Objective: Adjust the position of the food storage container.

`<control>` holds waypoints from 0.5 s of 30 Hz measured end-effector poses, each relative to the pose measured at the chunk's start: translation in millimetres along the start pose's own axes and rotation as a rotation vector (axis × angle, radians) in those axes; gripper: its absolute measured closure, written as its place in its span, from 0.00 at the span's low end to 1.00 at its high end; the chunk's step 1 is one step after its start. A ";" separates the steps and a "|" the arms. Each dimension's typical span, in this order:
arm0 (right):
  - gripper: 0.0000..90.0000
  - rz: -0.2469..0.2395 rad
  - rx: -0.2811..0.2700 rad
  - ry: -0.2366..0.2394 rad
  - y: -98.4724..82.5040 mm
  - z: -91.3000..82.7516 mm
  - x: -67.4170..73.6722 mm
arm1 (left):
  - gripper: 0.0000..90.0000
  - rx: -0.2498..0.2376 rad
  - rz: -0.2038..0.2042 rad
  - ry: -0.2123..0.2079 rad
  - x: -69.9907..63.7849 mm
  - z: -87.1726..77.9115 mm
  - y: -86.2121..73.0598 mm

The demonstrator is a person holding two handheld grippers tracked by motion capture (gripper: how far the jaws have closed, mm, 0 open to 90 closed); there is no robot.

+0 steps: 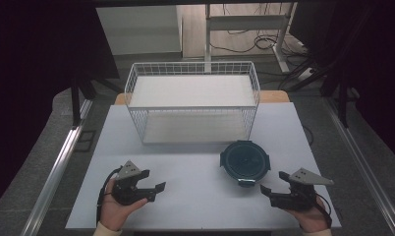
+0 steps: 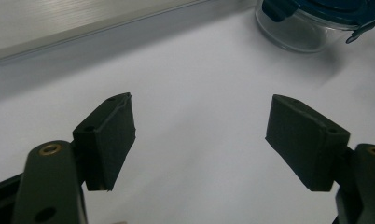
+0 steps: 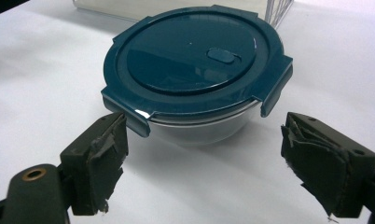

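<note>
A round glass container with a dark teal clip-on lid sits on the white table, right of the middle and just on the near side of a white wire basket that stands at the far middle of the tabletop.

The right gripper is held low at the near right edge of the table, its jaws pointing left and slightly away, toward the container. The container lies just beyond and to the left of those jaws, close but apart from them. In the right gripper view the container stands straight ahead of the gripper, whose two jaws are spread with nothing between them; the pads look worn and ragged. One lid clip faces the left jaw, and another hangs off the lid's right side. A small oval tab sits on top of the lid.

The left gripper rests at the near left, well apart from the container, jaws pointing right. In the left gripper view its jaws are released over bare table, and the container shows at the far right corner, cut off by the frame; whether it holds anything is hard to tell.
</note>
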State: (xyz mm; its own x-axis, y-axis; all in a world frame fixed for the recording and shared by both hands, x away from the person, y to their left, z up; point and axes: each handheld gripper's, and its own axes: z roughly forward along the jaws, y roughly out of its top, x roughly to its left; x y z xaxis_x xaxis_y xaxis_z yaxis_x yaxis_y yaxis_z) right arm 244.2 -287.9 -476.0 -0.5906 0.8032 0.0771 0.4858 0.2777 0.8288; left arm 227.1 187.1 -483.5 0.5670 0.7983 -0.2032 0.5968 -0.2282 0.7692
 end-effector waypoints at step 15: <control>0.16 -0.006 0.014 0.003 -2.2 3.4 1.3 | 0.26 -0.002 0.001 -0.013 -2.2 -0.6 -2.2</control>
State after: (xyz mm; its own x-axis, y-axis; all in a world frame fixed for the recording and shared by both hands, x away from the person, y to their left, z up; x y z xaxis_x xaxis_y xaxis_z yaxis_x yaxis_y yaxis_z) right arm 244.5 -285.7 -479.6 -0.5954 0.7999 0.0744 0.4912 0.2892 0.8216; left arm 224.1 186.2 -484.4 0.5748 0.7909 -0.2099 0.5949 -0.2278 0.7708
